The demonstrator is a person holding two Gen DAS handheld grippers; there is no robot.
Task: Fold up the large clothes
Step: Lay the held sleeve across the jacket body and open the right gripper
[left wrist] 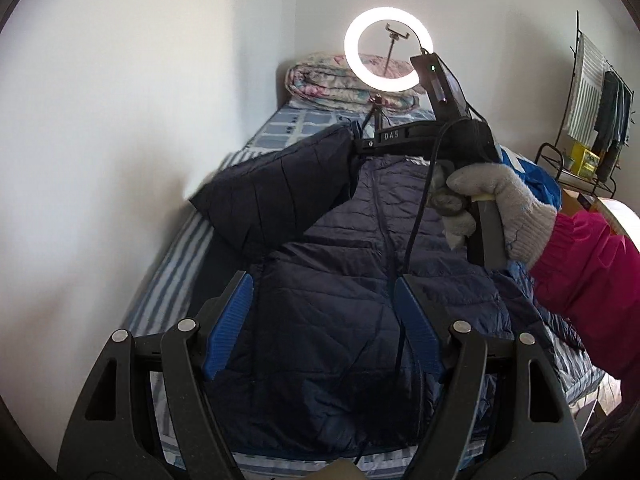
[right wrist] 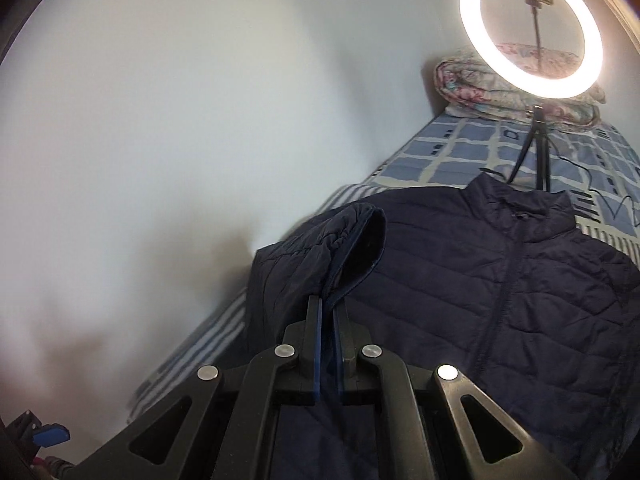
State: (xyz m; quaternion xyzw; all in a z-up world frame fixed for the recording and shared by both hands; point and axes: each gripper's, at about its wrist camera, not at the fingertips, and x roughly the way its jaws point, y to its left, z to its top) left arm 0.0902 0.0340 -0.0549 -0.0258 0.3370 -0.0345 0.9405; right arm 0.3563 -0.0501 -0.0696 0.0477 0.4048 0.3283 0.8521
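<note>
Bed (left wrist: 168, 280): striped and checked sheet, running along the white wall, with a rolled floral quilt (left wrist: 320, 80) at the far end.

Jacket (left wrist: 340, 320): a dark navy quilted puffer lies front-up along the bed, zip line down its middle, collar (right wrist: 516, 204) toward the quilt. It covers most of the sheet in view. A blue garment (left wrist: 536, 176) shows at its far side, partly hidden by my arm.

Sleeve (left wrist: 272, 188): the wall-side sleeve is lifted off the bed and drawn across toward the jacket's chest. Its cuff (right wrist: 360, 232) stands open in the right wrist view, just ahead of my fingers.

Ring light (right wrist: 532, 28): lit, on a small tripod standing on the bed beyond the collar, near but apart from it.

My right gripper (right wrist: 328, 312): clenched on the sleeve fabric close to the cuff; cloth runs between the two blue pads. My gloved right hand (left wrist: 500, 208) grips the handle above the jacket.

My left gripper (left wrist: 324, 320): released, fingers spread wide, hovering over the jacket's lower body and holding nothing. Whether the pads touch the cloth I cannot tell.

Assessment: the step in hand is the first sleeve fold, the sleeve being carried inward over the front. The task looks early; the body is not yet folded. Next I judge the sleeve must be laid flat across the chest and let go, with my left pinning the body so the slippery shell does not slide.
</note>
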